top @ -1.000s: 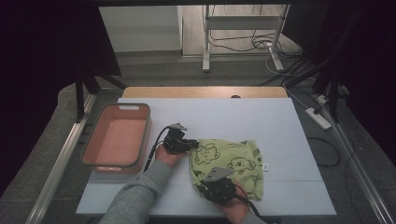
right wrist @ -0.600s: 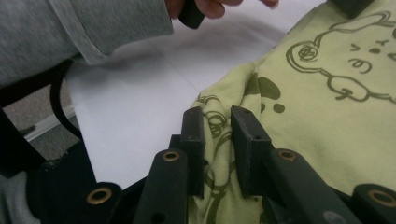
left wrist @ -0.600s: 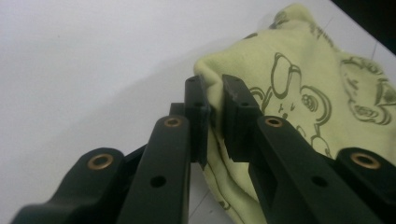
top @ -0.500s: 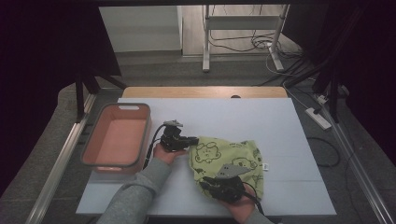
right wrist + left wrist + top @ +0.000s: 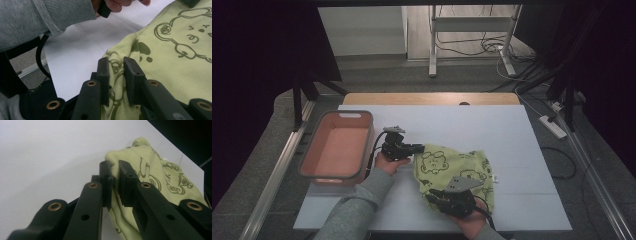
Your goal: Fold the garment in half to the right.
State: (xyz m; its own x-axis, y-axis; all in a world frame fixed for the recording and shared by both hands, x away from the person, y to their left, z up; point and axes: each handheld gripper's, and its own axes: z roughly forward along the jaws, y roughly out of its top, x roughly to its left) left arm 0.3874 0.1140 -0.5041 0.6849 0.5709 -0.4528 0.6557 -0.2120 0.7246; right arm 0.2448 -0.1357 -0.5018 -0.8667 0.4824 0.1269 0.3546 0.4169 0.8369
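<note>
A yellow-green cloth (image 5: 459,167) printed with cartoon bears lies rumpled on the white table (image 5: 517,145), right of the middle. My left gripper (image 5: 418,148) reaches in from the left, shut on the cloth's far left corner. In the left gripper view the cloth (image 5: 155,177) is pinched between the pads of that gripper (image 5: 114,178). My right gripper (image 5: 436,194) sits at the cloth's near left corner. The right gripper view shows it (image 5: 116,68) shut on a raised fold of the cloth (image 5: 175,57). A grey-sleeved arm (image 5: 37,20) holding the other gripper crosses the top of that view.
An empty salmon-coloured bin (image 5: 308,165) stands at the table's left side, close to my left hand. The table's wooden far edge (image 5: 432,98) runs behind. Beyond it are a metal stand (image 5: 472,35) and cables on the floor, and a power strip (image 5: 552,126) lies to the right.
</note>
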